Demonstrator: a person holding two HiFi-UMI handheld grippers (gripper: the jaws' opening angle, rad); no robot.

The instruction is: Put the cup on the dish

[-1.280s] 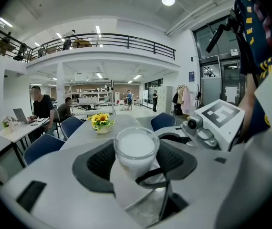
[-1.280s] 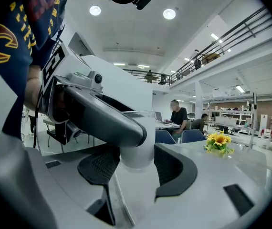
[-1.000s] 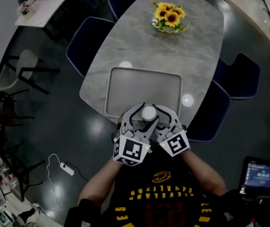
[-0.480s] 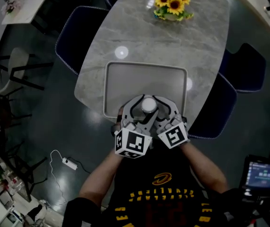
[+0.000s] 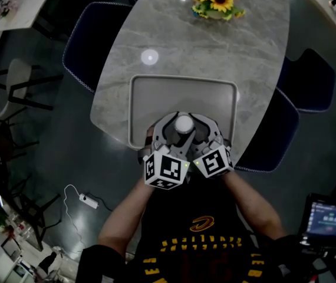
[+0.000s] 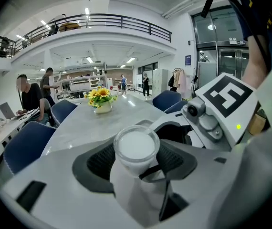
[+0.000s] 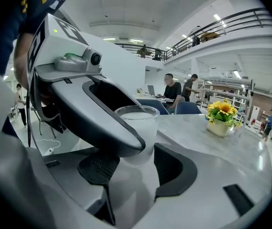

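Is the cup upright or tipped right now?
Upright. The frosted white cup has its round rim level and on top in the right gripper view, and the head view shows that rim as a full circle.

A person is wearing a black shirt (image 5: 200, 240) with yellow lettering; the left gripper (image 5: 171, 131) and right gripper (image 5: 202, 131) are showing pale grey curved jaws, black ribbed pads (image 6: 100, 161) and white cubes (image 5: 166, 170) bearing black square markers.

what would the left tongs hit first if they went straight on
The left tongs clamp the cup; past it the line runs over the tray and table toward the sunflower vase, probably the first thing met, though depth is unclear.
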